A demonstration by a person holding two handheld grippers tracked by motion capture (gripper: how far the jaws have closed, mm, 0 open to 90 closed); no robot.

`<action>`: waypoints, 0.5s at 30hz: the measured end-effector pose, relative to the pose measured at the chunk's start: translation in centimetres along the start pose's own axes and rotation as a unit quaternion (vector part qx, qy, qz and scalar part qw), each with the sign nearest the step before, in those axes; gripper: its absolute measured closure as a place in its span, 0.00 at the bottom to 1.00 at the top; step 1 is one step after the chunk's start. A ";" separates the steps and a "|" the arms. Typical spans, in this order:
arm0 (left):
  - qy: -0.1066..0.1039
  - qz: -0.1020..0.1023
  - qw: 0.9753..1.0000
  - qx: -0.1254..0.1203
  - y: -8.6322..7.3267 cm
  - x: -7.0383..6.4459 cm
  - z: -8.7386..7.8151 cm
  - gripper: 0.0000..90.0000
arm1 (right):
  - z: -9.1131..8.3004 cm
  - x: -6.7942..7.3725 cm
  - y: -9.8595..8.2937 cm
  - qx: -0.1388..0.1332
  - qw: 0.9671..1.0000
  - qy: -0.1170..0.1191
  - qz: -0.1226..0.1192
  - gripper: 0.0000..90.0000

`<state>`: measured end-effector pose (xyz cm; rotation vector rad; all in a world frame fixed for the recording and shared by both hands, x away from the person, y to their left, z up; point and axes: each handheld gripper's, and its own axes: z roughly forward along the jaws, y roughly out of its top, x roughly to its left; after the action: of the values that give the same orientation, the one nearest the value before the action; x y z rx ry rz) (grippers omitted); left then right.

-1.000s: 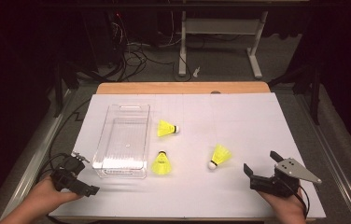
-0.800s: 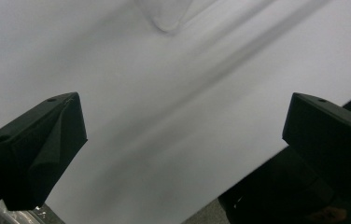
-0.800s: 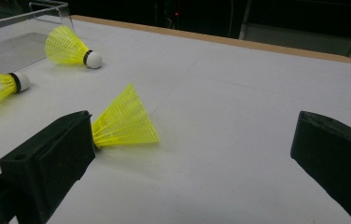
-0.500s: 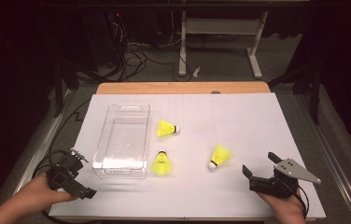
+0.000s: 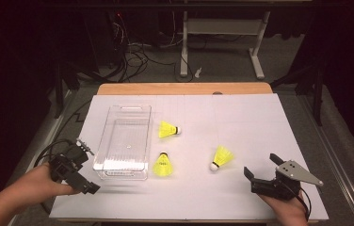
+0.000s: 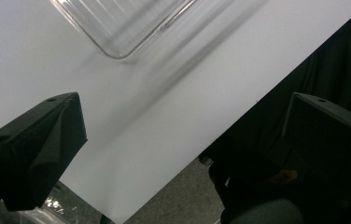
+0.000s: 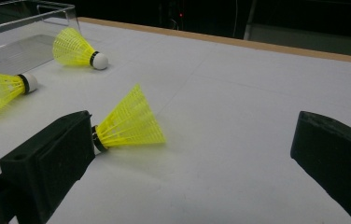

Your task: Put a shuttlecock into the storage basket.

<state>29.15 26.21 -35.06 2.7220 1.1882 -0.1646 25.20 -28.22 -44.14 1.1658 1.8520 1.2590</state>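
Observation:
Three yellow shuttlecocks lie on the white table sheet [image 5: 241, 117]: one [image 5: 168, 129] beside the clear plastic bin [image 5: 123, 141], one [image 5: 162, 165] at the bin's near right corner, one [image 5: 222, 157] toward the right. My left gripper [image 5: 86, 167] is open near the bin's near left corner, and its own view has that bin corner [image 6: 122, 28] ahead of the left gripper [image 6: 183, 140]. My right gripper [image 5: 262, 165] is open and empty, just short of the right shuttlecock [image 7: 127, 121], which lies ahead of the right gripper [image 7: 192, 154] by the left jaw.
The bin looks empty. A wooden table edge [image 5: 184, 88] runs along the far side, with desk legs and cables on the floor beyond. The sheet's near edge [image 6: 178, 163] crosses the left gripper view. The two farther shuttlecocks [image 7: 73, 46] [image 7: 1, 93] lie beside the bin [image 7: 19, 32].
My left gripper has shifted slightly forward and its jaws stand a little wider apart. The right gripper and the shuttlecocks have hardly moved.

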 end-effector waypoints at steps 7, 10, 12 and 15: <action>-0.001 0.022 1.000 0.007 1.8 -1.2 -0.5 0.01 | 0.0 0.0 0.0 0.000 1.000 0.002 0.002 0.00; -0.004 0.029 1.000 0.011 2.5 -1.7 -0.5 0.01 | 0.0 0.0 0.0 0.000 1.000 0.002 0.001 0.00; -0.005 0.033 0.999 0.011 2.9 -2.0 -0.5 0.01 | 0.0 0.0 0.1 -0.002 1.000 0.003 0.002 0.00; -0.005 0.038 0.999 0.014 3.5 -2.5 -0.4 0.01 | 0.0 0.0 0.1 -0.003 1.000 0.005 0.001 0.00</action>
<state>30.03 22.14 -33.92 2.7825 1.0869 -0.1861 25.21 -28.21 -43.99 1.1617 1.8531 1.2730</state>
